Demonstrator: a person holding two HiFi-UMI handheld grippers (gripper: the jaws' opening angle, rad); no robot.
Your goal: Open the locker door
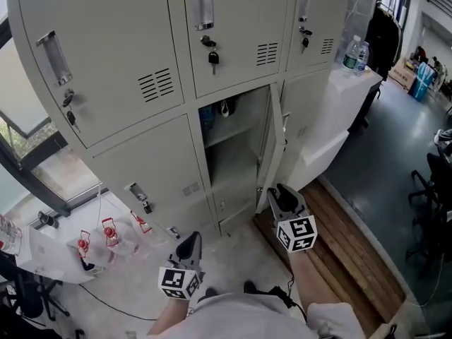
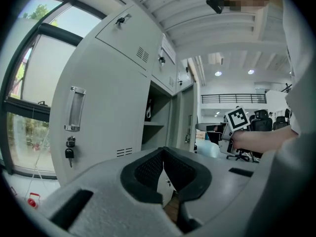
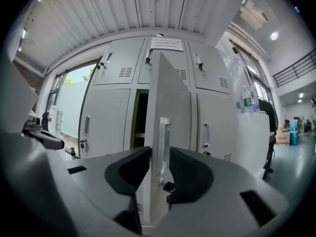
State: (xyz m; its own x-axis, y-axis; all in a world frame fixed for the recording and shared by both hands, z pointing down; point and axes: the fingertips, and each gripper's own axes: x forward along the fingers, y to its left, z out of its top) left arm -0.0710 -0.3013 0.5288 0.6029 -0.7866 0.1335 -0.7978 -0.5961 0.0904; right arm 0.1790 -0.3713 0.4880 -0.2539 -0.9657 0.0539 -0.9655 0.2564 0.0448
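Note:
The grey locker bank (image 1: 141, 62) fills the head view. Its lower middle door (image 1: 269, 143) stands swung out, edge-on to me, with the compartment (image 1: 229, 154) showing a shelf inside. My right gripper (image 1: 280, 191) is at the door's lower outer edge. In the right gripper view the door (image 3: 170, 93) runs between the jaws, and the right gripper (image 3: 160, 158) is shut on its clear pull handle (image 3: 162, 144). My left gripper (image 1: 191, 244) hangs low in front of the lockers, shut and empty (image 2: 163, 154), apart from the door.
Keys hang in several locks, one at the upper middle door (image 1: 212, 57). Water bottles (image 1: 355, 54) stand on a white cabinet (image 1: 332, 119) right of the lockers. A wooden platform (image 1: 353, 246) lies below it. Red items (image 1: 109, 232) sit on the floor left; office chairs (image 1: 432, 182) are right.

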